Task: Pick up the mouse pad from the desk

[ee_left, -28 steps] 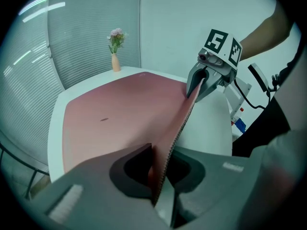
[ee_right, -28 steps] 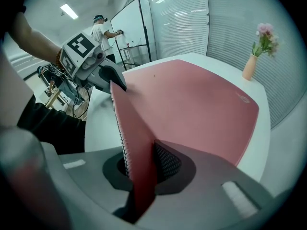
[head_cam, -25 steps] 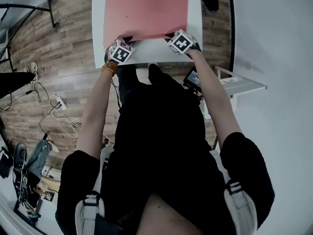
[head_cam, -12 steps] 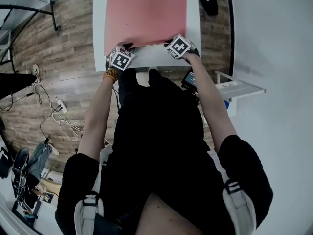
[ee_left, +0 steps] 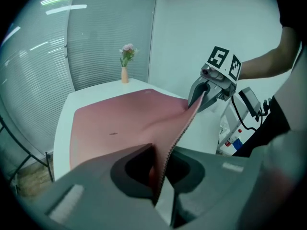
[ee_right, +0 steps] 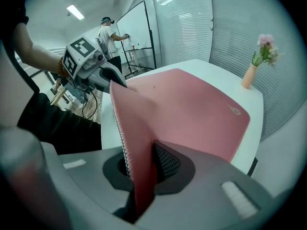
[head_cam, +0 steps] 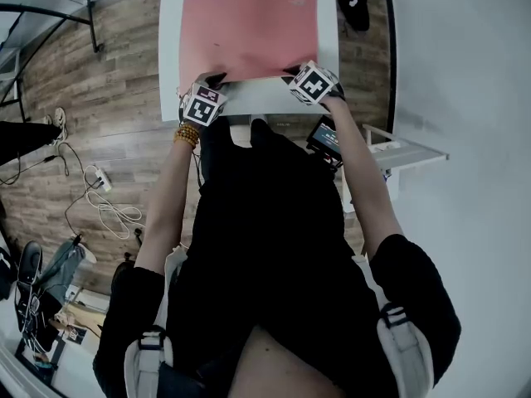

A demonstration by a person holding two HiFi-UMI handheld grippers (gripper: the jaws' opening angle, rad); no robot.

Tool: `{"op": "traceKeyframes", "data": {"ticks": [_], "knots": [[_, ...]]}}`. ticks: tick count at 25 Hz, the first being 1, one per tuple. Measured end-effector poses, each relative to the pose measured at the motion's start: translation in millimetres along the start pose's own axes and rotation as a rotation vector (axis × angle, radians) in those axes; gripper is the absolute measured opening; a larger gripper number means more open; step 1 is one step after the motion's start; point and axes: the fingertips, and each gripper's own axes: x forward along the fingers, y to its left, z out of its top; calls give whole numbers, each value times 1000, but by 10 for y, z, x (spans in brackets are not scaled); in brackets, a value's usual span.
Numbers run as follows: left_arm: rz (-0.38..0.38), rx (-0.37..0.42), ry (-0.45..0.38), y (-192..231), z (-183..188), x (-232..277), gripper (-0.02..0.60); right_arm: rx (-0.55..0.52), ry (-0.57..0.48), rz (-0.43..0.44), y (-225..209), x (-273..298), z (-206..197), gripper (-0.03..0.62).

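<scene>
Bright office with glass walls and a wooden floor point(head_cam: 99, 65). At the top centre of the head view, a white desk point(head_cam: 170, 56), mostly covered by a pink mouse pad point(head_cam: 249, 27). A small vase of flowers point(ee_left: 124, 73) at the far corner, upper middle of the left gripper view. Near edge of the mouse pad lifted and curling upward, far part flat on the desk.

For a good lift: raise both corners together and at one height, to avoid a twist in the soft sheet. Pull slightly apart, so as to hold the edge taut. Go up and a little toward the body until fully free of the desk, and mind the vase.

Left claw point(ee_left: 160, 176): closed down to the thickness of the mouse pad, pinching its lower left corner as seen in the head view. Right claw point(ee_right: 139, 171): likewise pressed together on the lower right corner, with the textured underside against one jaw. Nothing else held.
</scene>
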Motion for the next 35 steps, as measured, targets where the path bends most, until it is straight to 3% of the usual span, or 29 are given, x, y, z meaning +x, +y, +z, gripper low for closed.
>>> {"op": "traceKeyframes", "data": {"ticks": [5, 15, 35], "knots": [[-8, -72, -26, -51, 77, -131, 38, 6, -28, -34, 6, -160, 87, 55], [-15, -120, -80, -201, 209, -302, 37, 22, -98, -57, 74, -461, 150, 49], [-42, -123, -166, -353, 457, -648, 28, 19, -212, -84, 170, -945, 386, 44]]}}
